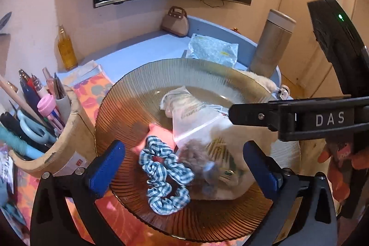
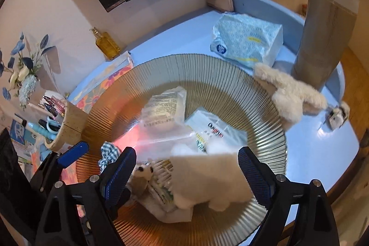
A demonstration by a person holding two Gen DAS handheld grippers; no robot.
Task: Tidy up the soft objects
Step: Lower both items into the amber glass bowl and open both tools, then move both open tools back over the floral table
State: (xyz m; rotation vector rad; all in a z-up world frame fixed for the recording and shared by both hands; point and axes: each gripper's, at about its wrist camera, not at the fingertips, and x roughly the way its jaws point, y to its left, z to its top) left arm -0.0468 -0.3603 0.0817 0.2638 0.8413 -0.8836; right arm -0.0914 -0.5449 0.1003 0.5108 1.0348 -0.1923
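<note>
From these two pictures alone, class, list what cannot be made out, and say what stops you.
- Clear bag contents: left view, blurred and glared.
- Pink item: left view, half covered by the scrunchie and bag.
- Packet print: right view, too small.
- Beige cloth: right view, its lower edge is hidden by the right gripper.

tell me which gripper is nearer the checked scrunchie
Left. The left gripper has the checked scrunchie lying between its open fingers; the right gripper sits beside it, over the plush and bags.
</note>
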